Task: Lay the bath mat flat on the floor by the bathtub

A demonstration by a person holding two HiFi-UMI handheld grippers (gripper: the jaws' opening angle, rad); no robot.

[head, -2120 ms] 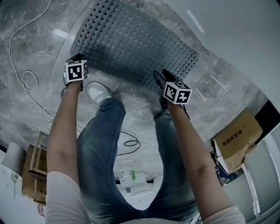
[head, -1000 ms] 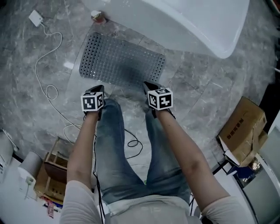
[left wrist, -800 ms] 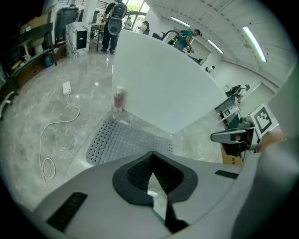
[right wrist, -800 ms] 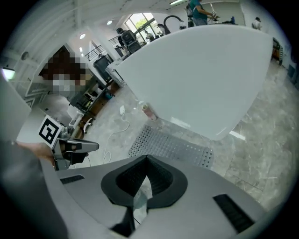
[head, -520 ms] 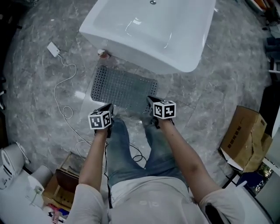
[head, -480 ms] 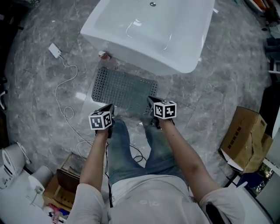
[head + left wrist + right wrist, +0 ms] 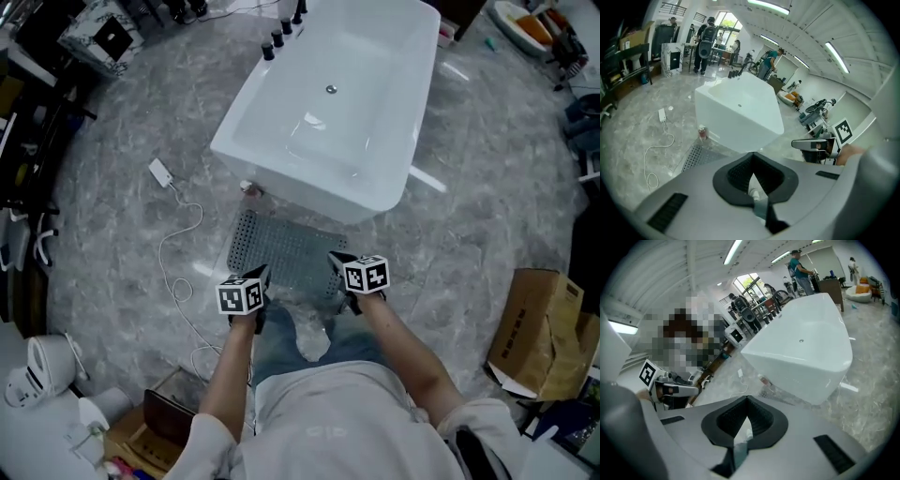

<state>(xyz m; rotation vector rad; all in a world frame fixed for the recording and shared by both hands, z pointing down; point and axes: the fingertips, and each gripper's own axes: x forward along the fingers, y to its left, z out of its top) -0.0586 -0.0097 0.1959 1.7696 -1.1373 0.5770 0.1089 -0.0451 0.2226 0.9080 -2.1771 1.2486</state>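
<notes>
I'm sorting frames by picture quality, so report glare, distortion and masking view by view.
Head view: even light, sharp, one bright glare spot on the grey marble floor left of the grey perforated bath mat. Left gripper view: heavy fisheye with black corners, the white bathtub bulges, the ceiling strip lights blow out. Right gripper view: same fisheye, with a mosaic patch at upper left.

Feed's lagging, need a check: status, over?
Left gripper, right gripper: jaws shut, empty. Bath mat flat on floor beside bathtub. White charger cable on floor left of mat, not touching.
</notes>
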